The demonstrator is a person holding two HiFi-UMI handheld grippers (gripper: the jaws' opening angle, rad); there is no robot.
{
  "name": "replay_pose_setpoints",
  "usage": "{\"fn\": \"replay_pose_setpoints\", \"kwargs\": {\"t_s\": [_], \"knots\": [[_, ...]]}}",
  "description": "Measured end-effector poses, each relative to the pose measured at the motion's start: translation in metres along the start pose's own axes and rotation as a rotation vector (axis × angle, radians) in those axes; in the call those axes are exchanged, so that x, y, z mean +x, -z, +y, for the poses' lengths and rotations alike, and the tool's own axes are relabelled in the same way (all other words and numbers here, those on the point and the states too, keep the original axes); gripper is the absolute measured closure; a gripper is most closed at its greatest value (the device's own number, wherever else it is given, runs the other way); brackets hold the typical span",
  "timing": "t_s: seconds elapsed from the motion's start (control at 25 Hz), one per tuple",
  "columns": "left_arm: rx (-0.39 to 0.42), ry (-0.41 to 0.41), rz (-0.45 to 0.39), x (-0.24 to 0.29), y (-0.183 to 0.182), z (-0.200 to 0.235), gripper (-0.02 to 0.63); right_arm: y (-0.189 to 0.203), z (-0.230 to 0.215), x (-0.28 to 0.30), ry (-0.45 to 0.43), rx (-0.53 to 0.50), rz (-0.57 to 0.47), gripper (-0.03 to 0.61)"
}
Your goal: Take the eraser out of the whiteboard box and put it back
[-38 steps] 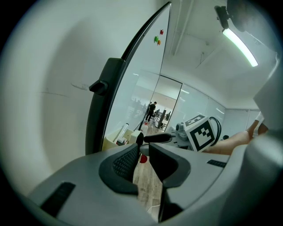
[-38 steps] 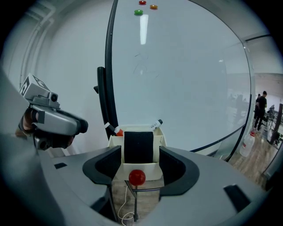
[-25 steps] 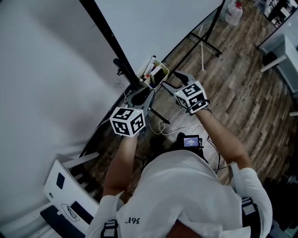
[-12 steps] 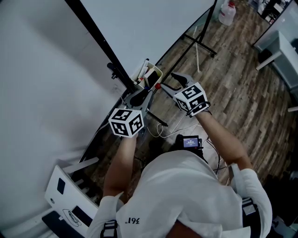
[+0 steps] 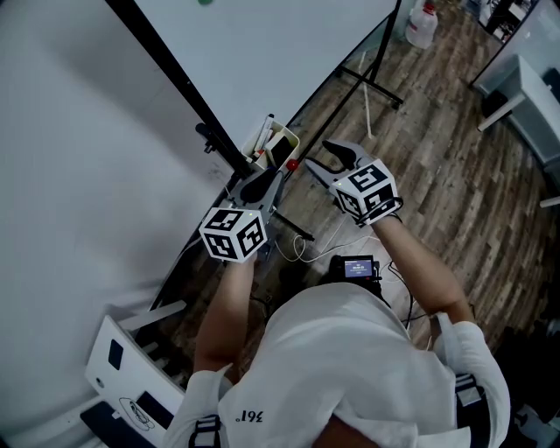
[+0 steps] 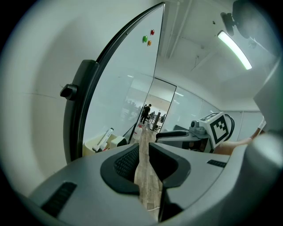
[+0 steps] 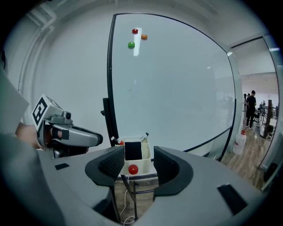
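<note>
Right tongs [image 7: 138, 161], spread and empty, have just been closing slightly, facing the eraser [image 7: 133, 150] in the box [image 7: 146, 155]. Left tongs [image 6: 145, 154] are barely parted, empty.

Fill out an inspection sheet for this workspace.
surface: whiteboard with three magnets near its top
job's things: eraser upright in whiteboard box
clutter: markers in the same box
grippers: left gripper narrowly open, empty; right gripper open, jaws have just been closing, nothing between them, apart from the box
cables: white cable on the floor
surroundings: wood floor, bottle
</note>
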State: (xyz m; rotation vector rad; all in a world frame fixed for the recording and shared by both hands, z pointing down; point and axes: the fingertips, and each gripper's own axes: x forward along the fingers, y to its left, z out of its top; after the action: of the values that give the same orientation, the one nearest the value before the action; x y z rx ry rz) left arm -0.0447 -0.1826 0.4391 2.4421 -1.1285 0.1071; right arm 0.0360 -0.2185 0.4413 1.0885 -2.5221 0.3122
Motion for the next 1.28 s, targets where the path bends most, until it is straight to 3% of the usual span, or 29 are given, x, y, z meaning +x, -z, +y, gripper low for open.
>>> {"fn": "replay_pose_setpoints", "kwargs": {"t_s": [0.4, 0.92, 1.28], "knots": [[0.012, 0.046, -0.037, -0.003, -0.016, -0.021, 0.540, -0.020, 0.006, -0.030, 0.013, 0.000, -0.057, 0.461], [0.008, 0.072, -0.067, -0.015, -0.027, -0.039, 0.540, -0.035, 0.014, -0.067, 0.028, 0.014, -0.107, 0.497], [-0.010, 0.079, -0.096, -0.033, -0.030, -0.044, 0.540, -0.023, 0.016, -0.081, 0.037, 0.014, -0.103, 0.505]]}}
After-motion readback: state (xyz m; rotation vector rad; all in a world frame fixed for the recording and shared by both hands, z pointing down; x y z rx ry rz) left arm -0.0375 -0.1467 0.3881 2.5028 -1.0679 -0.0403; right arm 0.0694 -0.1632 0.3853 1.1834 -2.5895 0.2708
